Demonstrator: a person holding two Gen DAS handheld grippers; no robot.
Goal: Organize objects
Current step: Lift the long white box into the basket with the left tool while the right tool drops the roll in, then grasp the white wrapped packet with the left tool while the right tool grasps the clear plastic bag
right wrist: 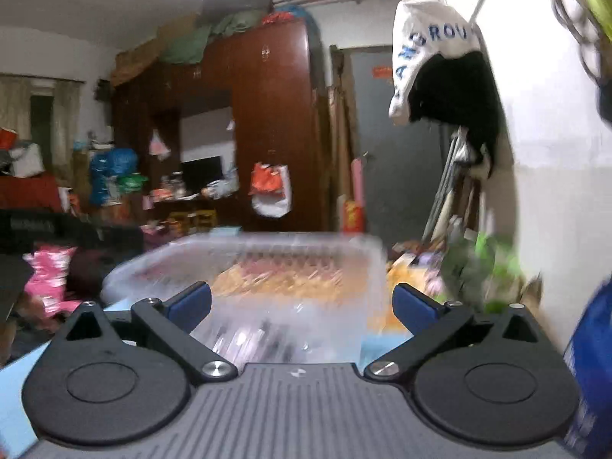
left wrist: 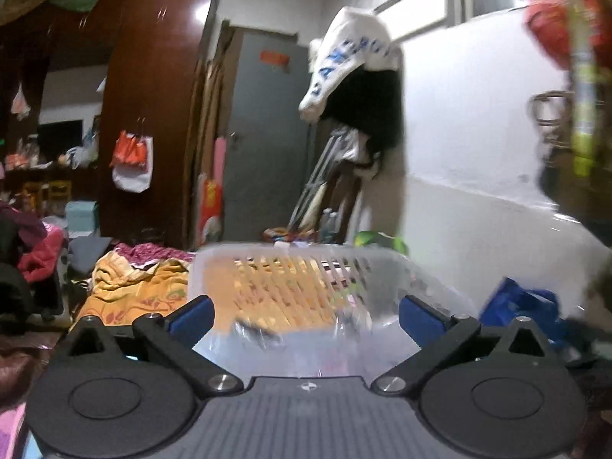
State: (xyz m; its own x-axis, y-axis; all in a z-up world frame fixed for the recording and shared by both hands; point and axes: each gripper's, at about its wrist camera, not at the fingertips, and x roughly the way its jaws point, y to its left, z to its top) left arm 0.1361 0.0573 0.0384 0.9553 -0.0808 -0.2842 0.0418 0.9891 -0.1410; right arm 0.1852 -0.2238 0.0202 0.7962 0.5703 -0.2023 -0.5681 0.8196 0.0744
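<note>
A clear plastic basket with slotted walls (left wrist: 290,267) stands right in front of my left gripper (left wrist: 306,317); small dark items lie blurred on its floor (left wrist: 260,334). The left gripper's blue-padded fingers (left wrist: 191,315) are spread wide and hold nothing. The same clear basket (right wrist: 244,256) shows blurred in the right wrist view, just ahead of my right gripper (right wrist: 302,306). The right gripper is also open and empty, its blue pads (right wrist: 413,306) wide apart at the basket's near edge.
An orange patterned cloth (left wrist: 130,287) lies left of the basket. A blue bag (left wrist: 524,306) lies to its right by the white wall (left wrist: 478,153). A brown wardrobe (right wrist: 267,114), a grey door (left wrist: 264,134) and hanging clothes (left wrist: 352,57) stand behind. Pink clothes (right wrist: 49,267) pile at left.
</note>
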